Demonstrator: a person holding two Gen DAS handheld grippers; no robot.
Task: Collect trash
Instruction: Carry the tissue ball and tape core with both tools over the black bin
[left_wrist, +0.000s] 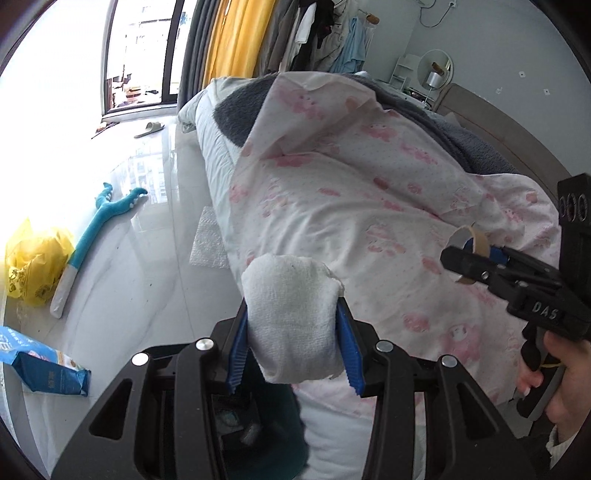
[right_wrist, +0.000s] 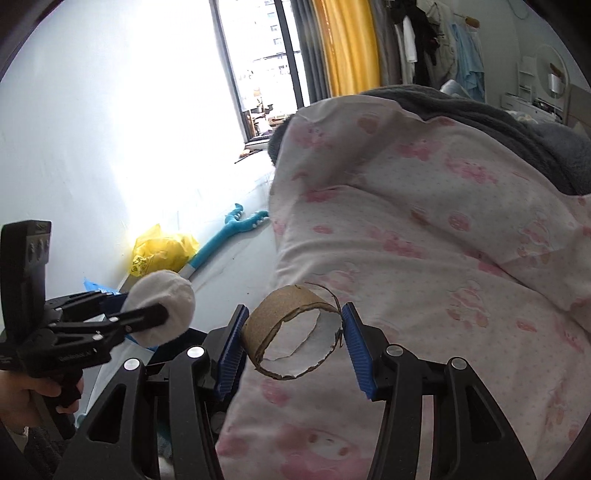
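My left gripper is clamped on a soft, light wad of tissue, squeezed at its middle; my right gripper pinches a flimsy torn cardboard ring across its width, both above the bed, so I grip gently

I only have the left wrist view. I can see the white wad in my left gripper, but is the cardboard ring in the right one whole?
Observer: No. The cardboard ring is torn; its white inner lining is peeling and a thin strip curls off the top.
Operator: Is the right gripper really clamping it?
Observer: Yes, both blue pads press the ring's sides.
Operator: Anything beside the yellow bag I'm missing?
Observer: A plain wall runs directly behind it, with no bin in sight there.
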